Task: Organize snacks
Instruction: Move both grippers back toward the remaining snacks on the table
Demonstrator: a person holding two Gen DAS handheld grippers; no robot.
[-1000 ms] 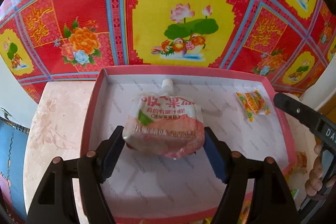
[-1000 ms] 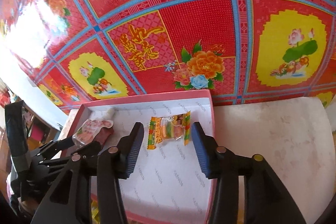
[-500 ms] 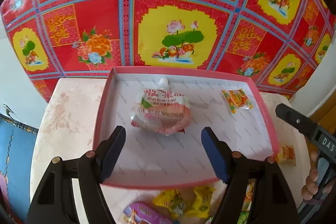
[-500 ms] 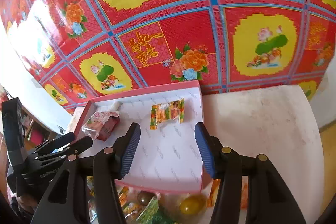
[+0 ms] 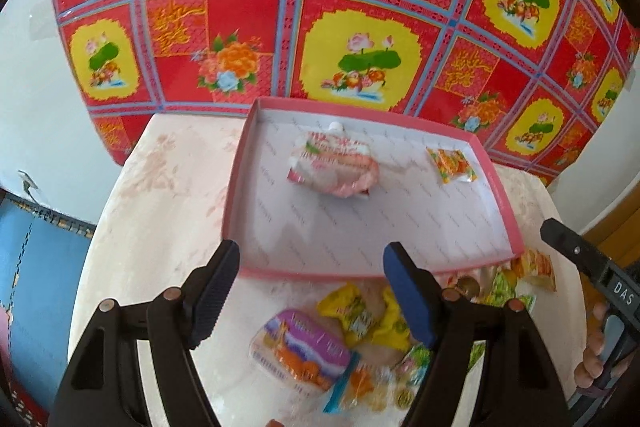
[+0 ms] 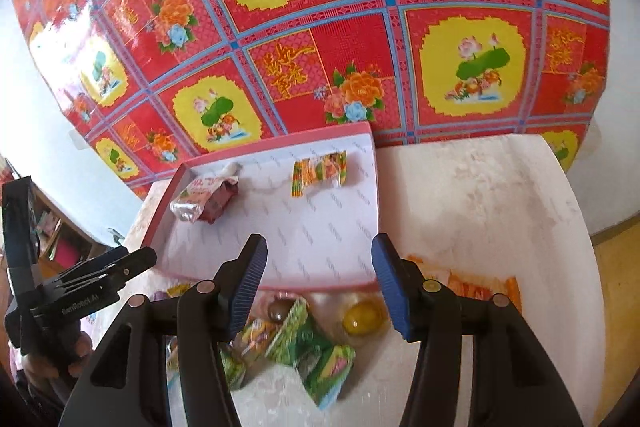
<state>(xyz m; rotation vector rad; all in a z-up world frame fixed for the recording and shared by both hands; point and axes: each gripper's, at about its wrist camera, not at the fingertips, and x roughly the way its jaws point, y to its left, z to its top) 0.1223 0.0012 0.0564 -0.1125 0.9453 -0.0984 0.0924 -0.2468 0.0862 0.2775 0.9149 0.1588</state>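
Both grippers have drawn back from the tray (image 5: 496, 187) since the earlier frames, so more of the scene shows. A second ago the left gripper (image 5: 312, 287) had the pouch (image 5: 334, 165) between its pads; now the pouch lies free on the tray floor near the far wall, spout toward that wall, and the gripper hangs over the tray's near rim, jaws wide with nothing between them. The right gripper (image 6: 318, 279) earlier framed the orange sachet (image 6: 320, 173); it now sits back over the near rim too, and its jaws have just been opening a little, standing at a middling gap, empty. The sachet lies flat in the tray's far right corner, well apart from the pouch.

Largest in view is the red floral cloth (image 5: 360, 7) behind the pale tabletop (image 5: 160, 207), with far more of it showing than before. The pink-rimmed tray rests on the tabletop against it.

Newly in view, in front of the tray, is a loose heap of snacks: a purple packet (image 5: 304, 347), yellow wrappers (image 5: 360, 311), green packets (image 6: 320, 359), and a round yellow sweet (image 6: 362, 317). An orange packet (image 6: 472, 291) lies on the tabletop beside the right gripper.
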